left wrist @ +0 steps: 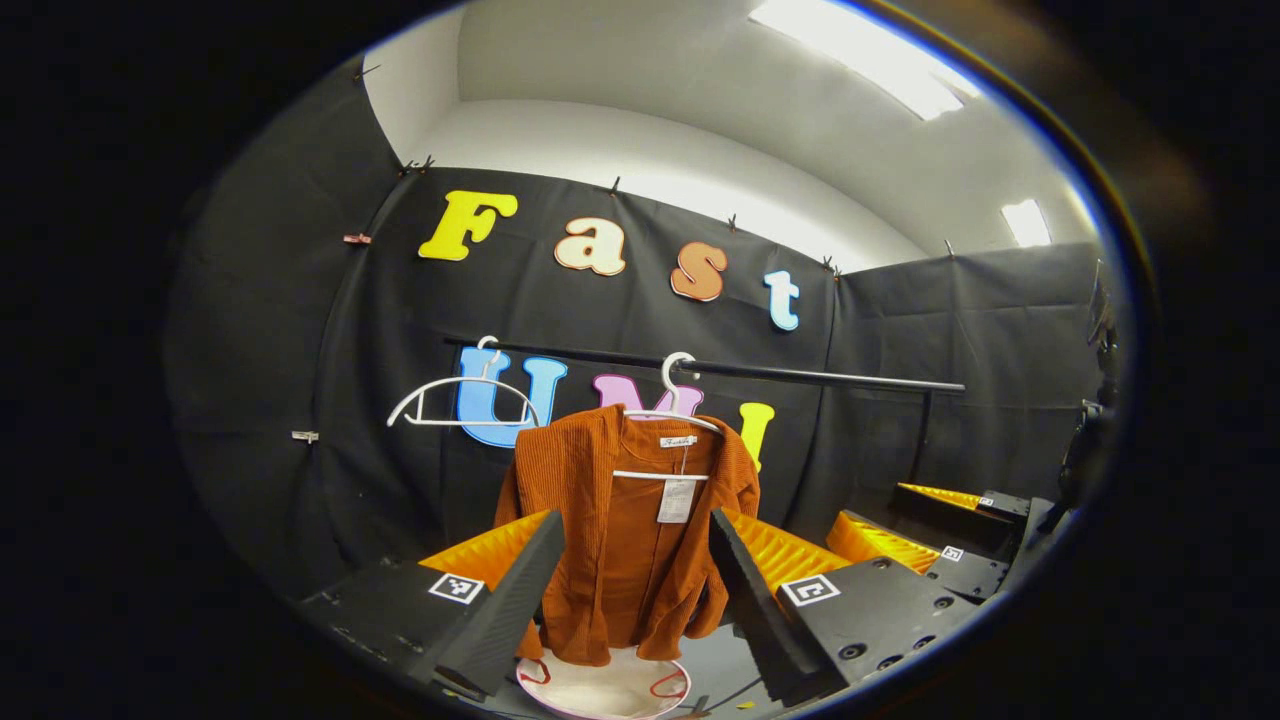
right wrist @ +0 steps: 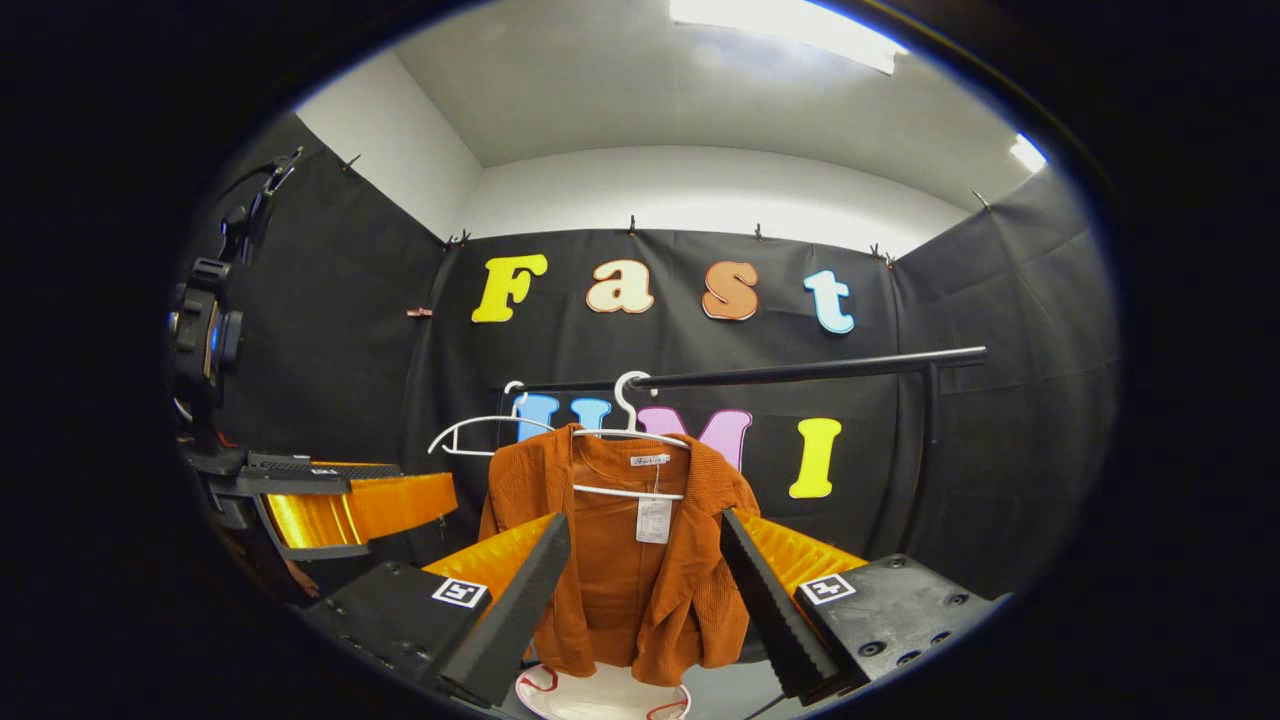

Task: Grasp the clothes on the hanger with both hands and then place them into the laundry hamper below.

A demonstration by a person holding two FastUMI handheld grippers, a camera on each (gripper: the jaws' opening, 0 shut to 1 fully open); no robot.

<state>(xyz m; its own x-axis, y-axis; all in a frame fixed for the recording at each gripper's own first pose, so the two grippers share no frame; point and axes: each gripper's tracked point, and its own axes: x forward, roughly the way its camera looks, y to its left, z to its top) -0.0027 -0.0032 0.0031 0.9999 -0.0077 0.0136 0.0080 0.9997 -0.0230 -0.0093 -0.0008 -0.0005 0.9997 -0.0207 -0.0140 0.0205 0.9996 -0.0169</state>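
A rust-orange jacket (left wrist: 630, 530) hangs on its white hanger (left wrist: 668, 412) from the rail (left wrist: 820, 377), untouched, as the left claw (left wrist: 637, 590) and right claw (right wrist: 645, 595) both gape short of it; the white hamper (right wrist: 603, 697) waits below, every step apparently ahead.

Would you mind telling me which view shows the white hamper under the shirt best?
The left gripper view: the hamper's white rim and red handles sit fairly open below the rust shirt. The right gripper view cuts it lower at the edge.
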